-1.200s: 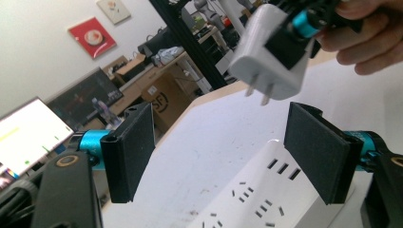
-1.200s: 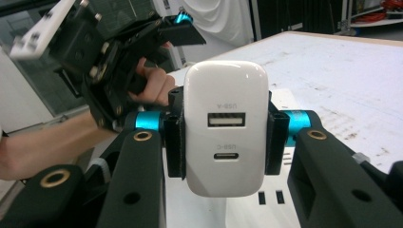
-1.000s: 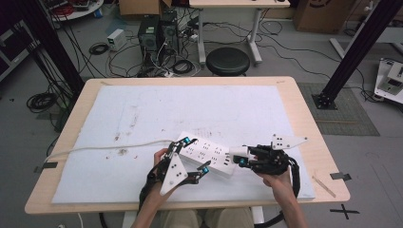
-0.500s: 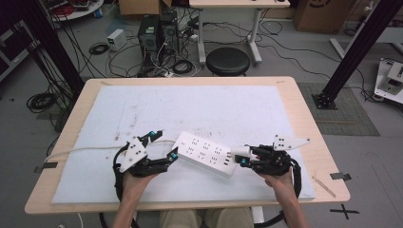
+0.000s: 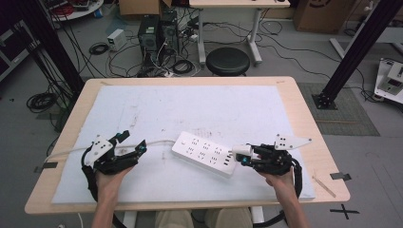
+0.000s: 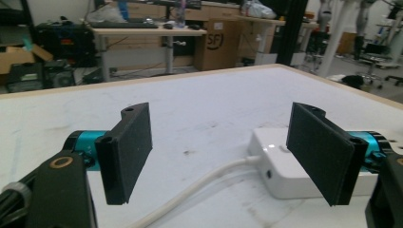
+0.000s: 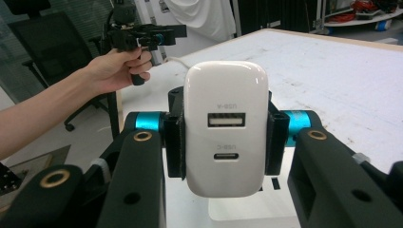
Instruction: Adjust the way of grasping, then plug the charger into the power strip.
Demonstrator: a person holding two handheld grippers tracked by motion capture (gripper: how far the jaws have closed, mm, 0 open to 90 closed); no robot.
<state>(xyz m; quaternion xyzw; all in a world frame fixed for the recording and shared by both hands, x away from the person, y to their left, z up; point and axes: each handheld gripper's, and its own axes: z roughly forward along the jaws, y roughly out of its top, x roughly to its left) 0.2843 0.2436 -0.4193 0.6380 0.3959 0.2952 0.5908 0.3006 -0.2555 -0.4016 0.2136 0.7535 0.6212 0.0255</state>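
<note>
Clamping the white charger by the power strip at lower centre, our right hand-held gripper grips it; our left hand-held gripper, lower left, has just been opening, empty.

Power strip mostly hidden behind the charger; cable's far end off-frame

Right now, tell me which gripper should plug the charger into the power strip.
Right gripper: shut on the USB charger, right at the power strip. Left gripper is open, empty, farther off.
</note>
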